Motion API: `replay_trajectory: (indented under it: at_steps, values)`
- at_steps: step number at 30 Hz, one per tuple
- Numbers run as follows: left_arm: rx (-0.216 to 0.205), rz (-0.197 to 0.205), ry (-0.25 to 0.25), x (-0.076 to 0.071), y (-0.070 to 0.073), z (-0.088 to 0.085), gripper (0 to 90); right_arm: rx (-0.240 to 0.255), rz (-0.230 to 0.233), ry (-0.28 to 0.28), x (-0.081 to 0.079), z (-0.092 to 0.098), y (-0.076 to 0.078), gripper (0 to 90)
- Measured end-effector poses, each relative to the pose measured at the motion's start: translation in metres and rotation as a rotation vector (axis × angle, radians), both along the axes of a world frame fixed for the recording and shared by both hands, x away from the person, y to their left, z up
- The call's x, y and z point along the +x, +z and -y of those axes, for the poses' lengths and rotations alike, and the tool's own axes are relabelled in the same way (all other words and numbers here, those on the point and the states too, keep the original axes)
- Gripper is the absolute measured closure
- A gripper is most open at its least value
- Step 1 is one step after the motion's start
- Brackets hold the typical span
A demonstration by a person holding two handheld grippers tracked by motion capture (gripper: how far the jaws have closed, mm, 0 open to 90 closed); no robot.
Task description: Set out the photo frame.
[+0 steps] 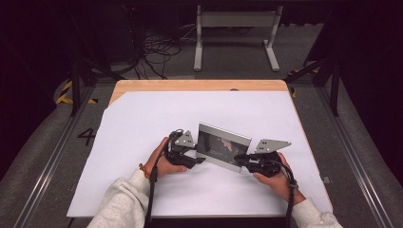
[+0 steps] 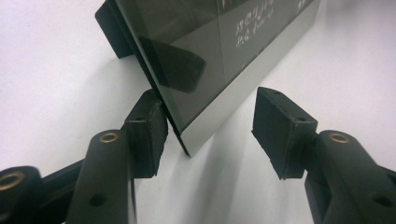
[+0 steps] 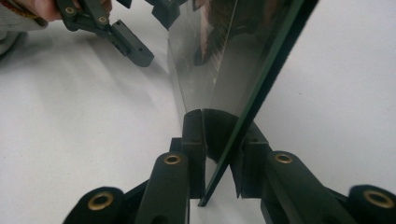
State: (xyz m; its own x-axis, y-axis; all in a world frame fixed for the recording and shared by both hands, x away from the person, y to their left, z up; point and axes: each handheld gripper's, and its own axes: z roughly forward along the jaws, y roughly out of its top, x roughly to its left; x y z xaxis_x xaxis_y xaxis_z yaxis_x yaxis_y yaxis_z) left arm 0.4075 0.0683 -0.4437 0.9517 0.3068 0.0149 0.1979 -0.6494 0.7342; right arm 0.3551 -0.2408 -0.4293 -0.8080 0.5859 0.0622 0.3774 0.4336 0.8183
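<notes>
1. The picture frame (image 1: 223, 146) stands upright near the middle of the white sheet (image 1: 142, 123) that covers the table (image 1: 199, 85), between the two hands and turned a little at an angle to the near edge.

2. The right gripper (image 1: 239, 159) has its jaws pinching the frame's right end, one pad on the glass face and one on the back, as the right gripper view shows (image 3: 219, 154).

3. The left gripper (image 1: 200, 160) sits at the frame's left corner with its jaws spread. In the left gripper view (image 2: 205, 126) one pad is at or almost at the back edge, and the other stands well clear of the glass, so it has no grip yet.

4. Risk: the frame hangs on one narrow pinch at its end. If the right hand lifts or twists now, the frame could pivot, slip on the smooth glass, or tip flat.

5. Risk: the left jaws bracket only the very corner. Closing there could push the frame sideways rather than clamp it.

6. Hard to tell: the photo behind the glass is dark and glossy, whether the rear stand carries the weight, and whether that left pad truly touches.
</notes>
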Motion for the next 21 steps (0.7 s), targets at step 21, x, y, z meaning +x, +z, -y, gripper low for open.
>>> replay_trajectory:
  at_steps: [21]
  values:
    - [0.031,0.011,0.027,-0.037,0.001,-0.007,47.2,-0.001,-0.009,-0.004,0.001,-0.003,0.000,68.9]
